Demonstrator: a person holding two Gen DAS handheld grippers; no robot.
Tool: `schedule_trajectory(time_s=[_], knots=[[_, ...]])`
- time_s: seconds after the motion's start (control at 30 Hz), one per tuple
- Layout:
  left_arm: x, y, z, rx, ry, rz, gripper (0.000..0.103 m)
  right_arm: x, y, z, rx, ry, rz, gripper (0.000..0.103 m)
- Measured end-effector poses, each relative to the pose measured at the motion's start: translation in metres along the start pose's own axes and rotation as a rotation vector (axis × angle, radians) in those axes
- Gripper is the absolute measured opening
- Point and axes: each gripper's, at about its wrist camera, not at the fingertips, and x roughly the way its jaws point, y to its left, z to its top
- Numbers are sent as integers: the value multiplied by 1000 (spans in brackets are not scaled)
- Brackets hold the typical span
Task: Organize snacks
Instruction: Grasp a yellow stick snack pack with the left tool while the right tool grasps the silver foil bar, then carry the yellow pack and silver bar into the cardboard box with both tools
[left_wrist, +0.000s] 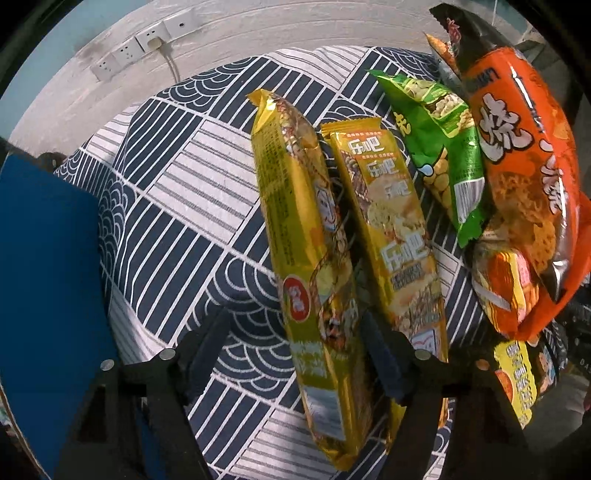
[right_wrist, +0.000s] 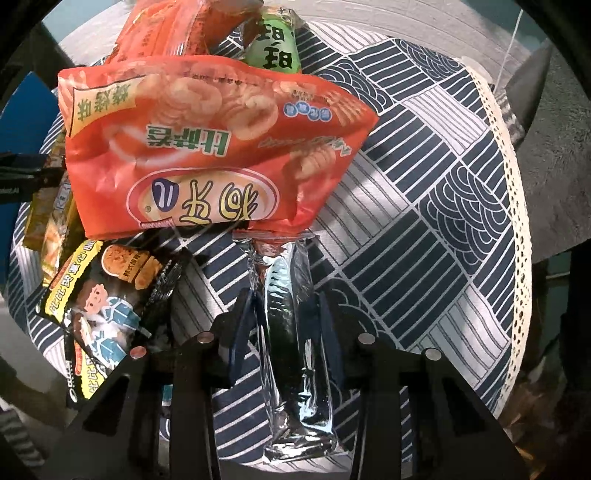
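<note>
Right wrist view showed my right gripper (right_wrist: 284, 325) clamped on a silver packet (right_wrist: 291, 314), lifted clear of the snack pile for sorting; my left gripper (left_wrist: 295, 354) stood apart, straddling a gold packet (left_wrist: 314, 258) on the patterned cloth (left_wrist: 177, 206).

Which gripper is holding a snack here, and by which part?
The right gripper is shut on the silver foil packet, pinching its sides near mid-length. The left gripper is open, straddling a gold packet without gripping it.
</note>
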Motion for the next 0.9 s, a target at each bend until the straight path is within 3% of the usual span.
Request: schedule_trajectory(time_s=[0.27, 0.37, 0.43, 0.5, 0.7, 0.9], knots=[[16, -9, 32, -6, -27, 9, 77, 15, 10, 3, -40, -14, 4, 35], [17, -12, 37, 19, -49, 18, 61, 12, 10, 6, -52, -19, -5, 35], [11, -16, 35, 33, -54, -3, 42, 14, 16, 8, -67, -15, -23, 35], [11, -20, 37, 30, -53, -11, 40, 17, 19, 8, -79, -3, -39, 31], [3, -16, 25, 47, -65, -25, 30, 10, 25, 5, -60, 15, -26, 30], [-14, -13, 2, 98, -80, 0, 29, -5, 29, -6, -56, -4, -21, 30]])
